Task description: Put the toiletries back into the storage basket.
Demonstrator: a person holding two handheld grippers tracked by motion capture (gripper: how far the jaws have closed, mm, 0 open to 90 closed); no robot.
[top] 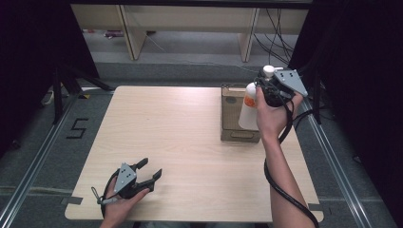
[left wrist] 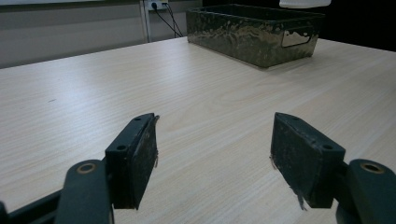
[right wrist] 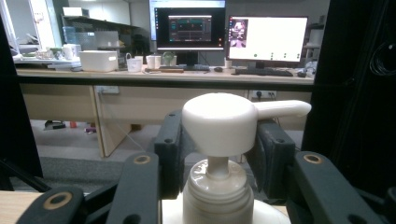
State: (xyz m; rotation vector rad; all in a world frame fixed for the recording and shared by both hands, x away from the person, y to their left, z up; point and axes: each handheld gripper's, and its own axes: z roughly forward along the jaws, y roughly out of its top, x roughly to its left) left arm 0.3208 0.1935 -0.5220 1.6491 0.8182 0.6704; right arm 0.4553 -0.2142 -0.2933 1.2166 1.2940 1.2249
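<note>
Right tool clamps the pump bottle above the bin; left tool rests apart on the table.

Even, soft overhead light; dark edges; bright, glaring monitors.

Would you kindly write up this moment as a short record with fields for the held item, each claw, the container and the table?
held item: white pump bottle with an orange label, held upright above the table
right claw: closed on the bottle just below its pump head
left claw: open, nothing between its jaws, low over the table's near left part
container: dark rectangular bin, standing on the table beside the raised bottle
table: light wood
</note>
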